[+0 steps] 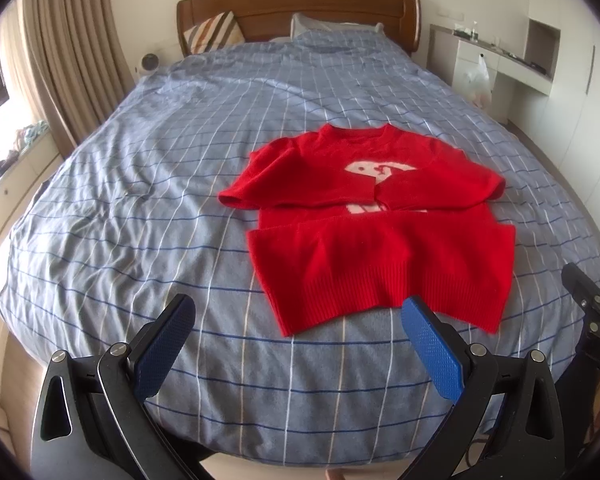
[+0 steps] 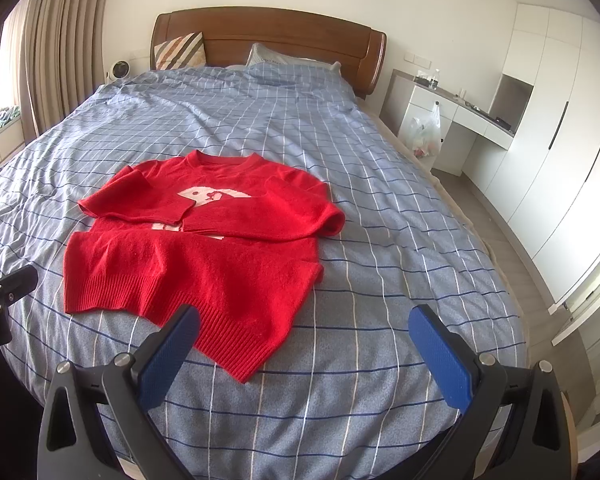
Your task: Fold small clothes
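Left wrist view: we saw the red sweater (image 1: 380, 252) flat on the checked duvet (image 1: 140, 200), both sleeves crossed over its chest, hem nearest us.
Left gripper (image 1: 298, 344): we held it wide open, gripping nothing, above the hem's left corner.
Right gripper (image 2: 304, 352): spread wide too, empty, by the hem's right corner.
Risk: we judged uneven pinches at the hem could skew the fold or drag the sleeves loose.
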The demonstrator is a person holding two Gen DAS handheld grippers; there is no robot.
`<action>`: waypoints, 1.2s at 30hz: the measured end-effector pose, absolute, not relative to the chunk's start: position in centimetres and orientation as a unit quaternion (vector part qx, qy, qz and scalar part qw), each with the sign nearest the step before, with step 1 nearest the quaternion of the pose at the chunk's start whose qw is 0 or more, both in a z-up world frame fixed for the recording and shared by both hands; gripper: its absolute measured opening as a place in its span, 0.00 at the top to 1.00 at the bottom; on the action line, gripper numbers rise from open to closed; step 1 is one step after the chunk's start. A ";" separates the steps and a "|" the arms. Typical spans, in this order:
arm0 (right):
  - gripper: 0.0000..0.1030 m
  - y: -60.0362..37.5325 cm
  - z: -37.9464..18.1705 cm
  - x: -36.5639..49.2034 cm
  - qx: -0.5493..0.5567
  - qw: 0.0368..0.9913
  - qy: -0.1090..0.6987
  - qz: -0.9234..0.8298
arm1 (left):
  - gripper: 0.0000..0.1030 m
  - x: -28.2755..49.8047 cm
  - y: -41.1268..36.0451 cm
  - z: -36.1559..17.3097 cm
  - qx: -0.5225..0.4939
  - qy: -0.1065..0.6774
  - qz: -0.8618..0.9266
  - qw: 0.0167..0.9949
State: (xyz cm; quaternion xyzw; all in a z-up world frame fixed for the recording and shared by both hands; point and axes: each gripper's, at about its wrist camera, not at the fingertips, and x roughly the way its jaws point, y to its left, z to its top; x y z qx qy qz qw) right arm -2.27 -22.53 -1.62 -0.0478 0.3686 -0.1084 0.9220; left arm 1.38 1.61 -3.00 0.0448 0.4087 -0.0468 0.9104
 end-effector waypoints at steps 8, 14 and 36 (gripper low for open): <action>0.00 -22.5 -1.7 -2.2 -0.047 0.922 0.369 -0.108 | 0.00 1.5 1.9 -3.0 0.033 0.413 -0.058 0.908; 0.00 -24.1 -2.6 -2.3 -0.049 0.928 0.358 -0.093 | 0.00 3.3 5.8 -5.4 -0.003 0.437 -0.050 0.898; 0.96 -28.1 -14.5 1.8 0.234 0.857 0.445 0.111 | 0.98 7.5 7.1 -13.3 -0.091 0.501 -0.125 0.851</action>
